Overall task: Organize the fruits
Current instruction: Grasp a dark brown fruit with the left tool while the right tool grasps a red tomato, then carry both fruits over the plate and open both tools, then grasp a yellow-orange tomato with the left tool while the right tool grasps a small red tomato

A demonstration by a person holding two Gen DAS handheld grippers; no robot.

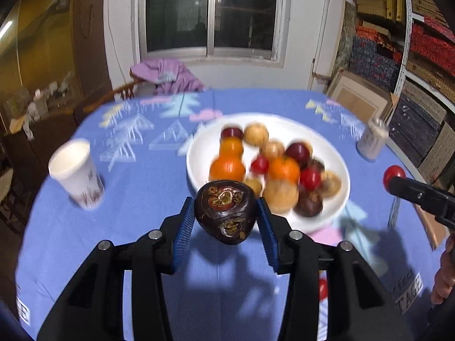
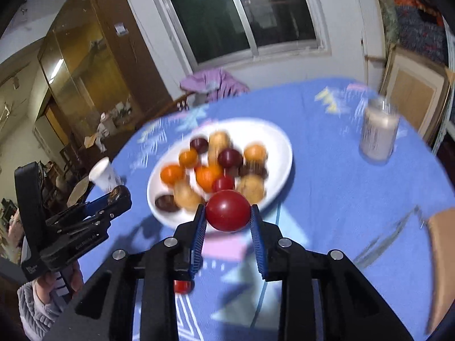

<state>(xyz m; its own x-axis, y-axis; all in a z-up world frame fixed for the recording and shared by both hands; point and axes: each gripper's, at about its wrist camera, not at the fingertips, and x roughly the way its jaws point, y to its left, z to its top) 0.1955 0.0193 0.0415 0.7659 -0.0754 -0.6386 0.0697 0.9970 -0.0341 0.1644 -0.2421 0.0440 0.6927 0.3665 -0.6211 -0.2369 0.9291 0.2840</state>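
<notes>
My left gripper (image 1: 224, 200) is shut on a dark brown fruit (image 1: 224, 216) with tan scars, held above the blue tablecloth in front of the white plate (image 1: 199, 147). My right gripper (image 2: 227, 209) is shut on a smooth red fruit (image 2: 227, 214), also lifted near the plate (image 2: 281, 147). Several orange, red, dark purple and tan fruits lie heaped on the plate. In the left wrist view the right gripper (image 1: 398, 182) shows at the right with its red fruit (image 1: 394, 173). In the right wrist view the left gripper (image 2: 119, 193) shows at the left. A small red fruit (image 2: 182, 286) lies on the cloth below.
A white paper cup (image 1: 75, 170) stands left of the plate and another cup (image 1: 371, 139) stands at the far right. A purple garment (image 1: 167, 76) hangs on a chair behind the table. Shelves of boxes (image 1: 421, 56) line the right wall. A brown flat object (image 2: 440, 255) lies at the table's right edge.
</notes>
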